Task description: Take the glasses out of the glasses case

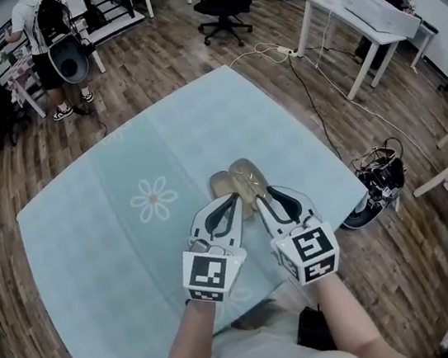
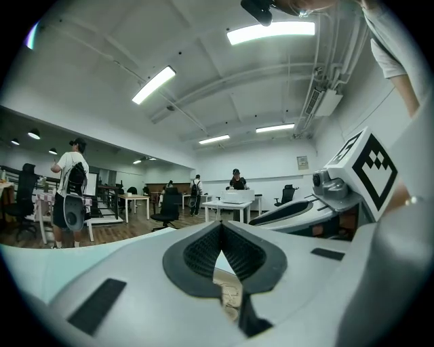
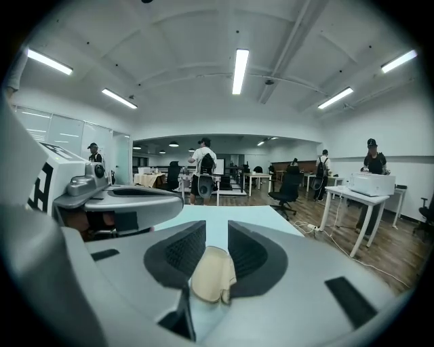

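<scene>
Wood flooring is running around a desk covered in pale teal cloth with a white flower print. An open tan glasses case is lying near the desk's middle, its two halves side by side, just ahead of both grippers. The left gripper is reaching to the case's left half. In the left gripper view its jaws are meeting at their tips, and a tan surface of the case is showing through the gap behind them. The right gripper is reaching to the right half. In the right gripper view its jaws are standing narrowly apart, closing on a rounded tan end of the case. Glasses are not clearly showing in any view. Beyond the desk a black office chair and a white table are standing
</scene>
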### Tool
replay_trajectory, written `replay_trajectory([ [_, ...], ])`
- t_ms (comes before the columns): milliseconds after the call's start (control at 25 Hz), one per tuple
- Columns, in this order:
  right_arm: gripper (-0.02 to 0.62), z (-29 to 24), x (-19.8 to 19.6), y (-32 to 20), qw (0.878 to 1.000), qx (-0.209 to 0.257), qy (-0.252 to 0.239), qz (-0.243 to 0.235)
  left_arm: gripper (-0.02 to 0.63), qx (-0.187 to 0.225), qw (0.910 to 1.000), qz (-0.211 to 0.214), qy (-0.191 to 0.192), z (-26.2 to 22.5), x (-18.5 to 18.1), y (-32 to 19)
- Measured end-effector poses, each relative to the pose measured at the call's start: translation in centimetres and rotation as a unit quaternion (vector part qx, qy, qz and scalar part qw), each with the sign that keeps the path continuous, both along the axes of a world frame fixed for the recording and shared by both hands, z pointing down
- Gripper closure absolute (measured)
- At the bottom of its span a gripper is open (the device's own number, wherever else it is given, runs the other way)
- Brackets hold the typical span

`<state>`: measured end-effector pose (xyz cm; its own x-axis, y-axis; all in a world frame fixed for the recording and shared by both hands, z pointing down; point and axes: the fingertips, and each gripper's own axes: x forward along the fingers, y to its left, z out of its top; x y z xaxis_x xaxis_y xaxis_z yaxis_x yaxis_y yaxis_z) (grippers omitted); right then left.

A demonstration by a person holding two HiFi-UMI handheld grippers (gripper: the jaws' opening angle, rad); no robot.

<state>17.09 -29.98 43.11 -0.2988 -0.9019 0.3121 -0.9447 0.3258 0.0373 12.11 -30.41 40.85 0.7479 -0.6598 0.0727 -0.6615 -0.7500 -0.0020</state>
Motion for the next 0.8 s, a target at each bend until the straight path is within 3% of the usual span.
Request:
replay_trajectory([
  [200,0.494,2.3,0.5,-1.9,0.999,-0.035,0.003,-0.012,0.6,-0.014,0.9998,-0.014,-0.003,1.4,0.5,-1.4],
  [440,0.499,7.0,1.0,-5.1,0.994,-0.111,0.006,-0.012,0.6,-0.036,0.9989,-0.027,-0.009,3.4,0.7,-3.5],
  [800,0.528,13.2,1.5,-8.3,0.974,-0.226,0.03,-0.005,0.6,-0.073,0.9961,-0.044,-0.024,6.6,0.9,-6.0],
])
